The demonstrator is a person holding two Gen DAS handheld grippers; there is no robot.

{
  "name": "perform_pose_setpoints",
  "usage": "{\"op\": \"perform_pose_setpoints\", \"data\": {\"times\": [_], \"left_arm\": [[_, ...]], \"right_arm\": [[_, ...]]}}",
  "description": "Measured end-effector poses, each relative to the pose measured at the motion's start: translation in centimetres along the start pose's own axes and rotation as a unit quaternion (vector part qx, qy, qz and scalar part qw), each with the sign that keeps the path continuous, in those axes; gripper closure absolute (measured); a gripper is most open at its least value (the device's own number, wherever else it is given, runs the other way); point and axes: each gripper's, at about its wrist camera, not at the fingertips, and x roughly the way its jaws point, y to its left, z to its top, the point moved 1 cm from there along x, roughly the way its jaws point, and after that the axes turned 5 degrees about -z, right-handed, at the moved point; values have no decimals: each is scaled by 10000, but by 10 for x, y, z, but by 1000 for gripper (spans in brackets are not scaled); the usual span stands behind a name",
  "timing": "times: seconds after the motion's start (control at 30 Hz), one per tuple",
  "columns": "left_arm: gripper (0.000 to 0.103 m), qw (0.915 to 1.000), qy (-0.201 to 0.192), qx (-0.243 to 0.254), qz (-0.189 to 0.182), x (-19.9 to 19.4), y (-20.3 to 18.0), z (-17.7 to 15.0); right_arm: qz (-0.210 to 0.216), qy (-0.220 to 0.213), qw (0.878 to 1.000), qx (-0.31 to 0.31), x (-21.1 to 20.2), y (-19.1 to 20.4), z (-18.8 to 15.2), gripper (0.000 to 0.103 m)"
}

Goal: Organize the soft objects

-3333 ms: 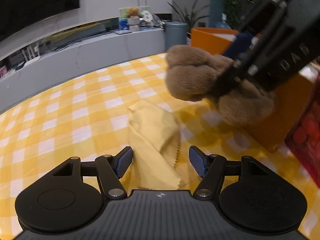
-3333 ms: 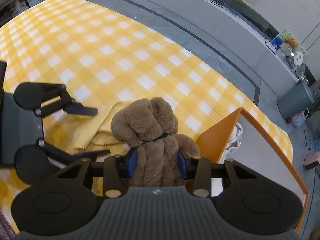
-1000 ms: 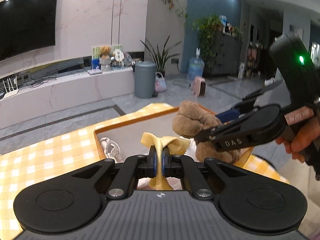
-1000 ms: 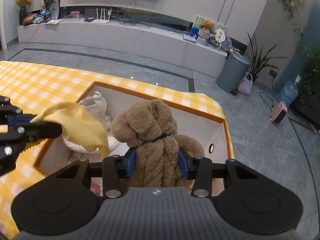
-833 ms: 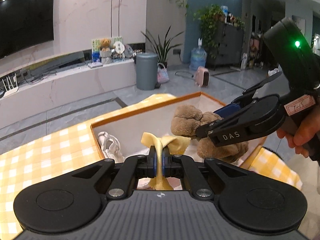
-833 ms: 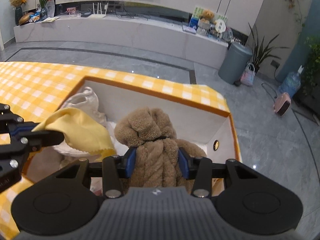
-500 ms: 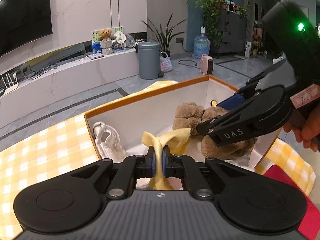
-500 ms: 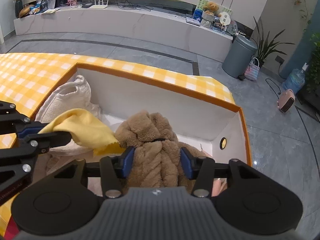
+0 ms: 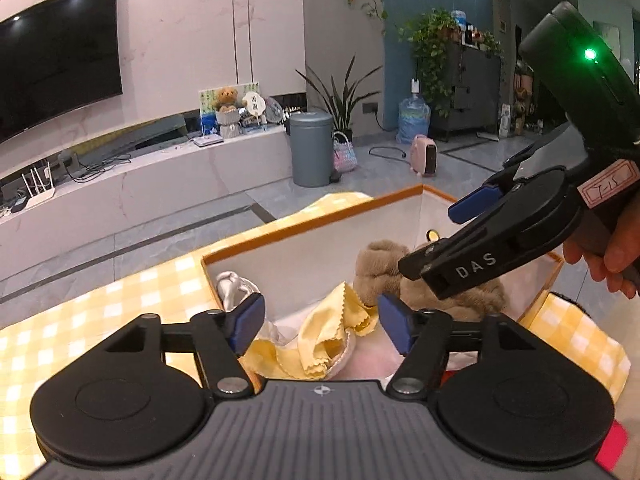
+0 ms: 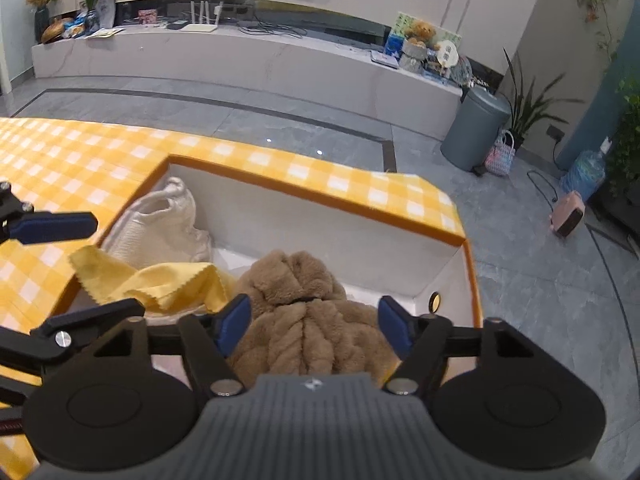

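An orange-rimmed white box (image 9: 312, 222) (image 10: 320, 198) stands on the yellow checked tablecloth. Inside it lie a yellow cloth (image 9: 320, 338) (image 10: 160, 280), a brown plush bear (image 9: 384, 268) (image 10: 304, 312) and a white knitted item (image 9: 234, 286) (image 10: 160, 224). My left gripper (image 9: 320, 326) hovers over the box with its jaws opening, and the yellow cloth lies loose below them. My right gripper (image 10: 314, 322) (image 9: 436, 240) is over the bear with its jaws opening; the blue pads stand clear of the plush.
The tablecloth (image 10: 80, 148) spreads to the left of the box. A red object (image 9: 610, 444) shows at the lower right edge. Beyond the table are a grey floor, a long white bench (image 10: 240, 56), a grey bin (image 9: 311, 148) and plants.
Both grippers lowered their loads into the box and opened. The yellow cloth dropped from the left jaws onto the pile, and the bear settled out of the right jaws.
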Motion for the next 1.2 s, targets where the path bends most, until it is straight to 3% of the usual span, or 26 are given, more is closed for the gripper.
{"op": "perform_pose_setpoints", "data": {"times": [0.17, 0.37, 0.47, 0.73, 1.0, 1.2], "left_arm": [[23, 9999, -95, 44, 32, -23, -6, 6], [23, 9992, -365, 103, 107, -57, -14, 19], [23, 9978, -607, 155, 209, -78, -21, 22], [21, 9919, -1193, 192, 393, -126, -50, 22], [18, 9838, -1764, -110, 317, -163, -60, 10], [18, 9829, -1736, -97, 612, -171, -59, -13]], "right_arm": [[-214, -200, 9990, -323, -31, 4, 2, 26], [-347, -481, 9982, -20, -75, -11, 0, 20], [-361, -841, 9956, 178, -107, -19, -7, 19], [-312, -1937, 9804, 194, -194, -10, -54, 19], [-233, -2393, 9684, 661, -241, 5, -104, 14], [-112, -2659, 9581, 1058, -254, 26, -137, 7]]}}
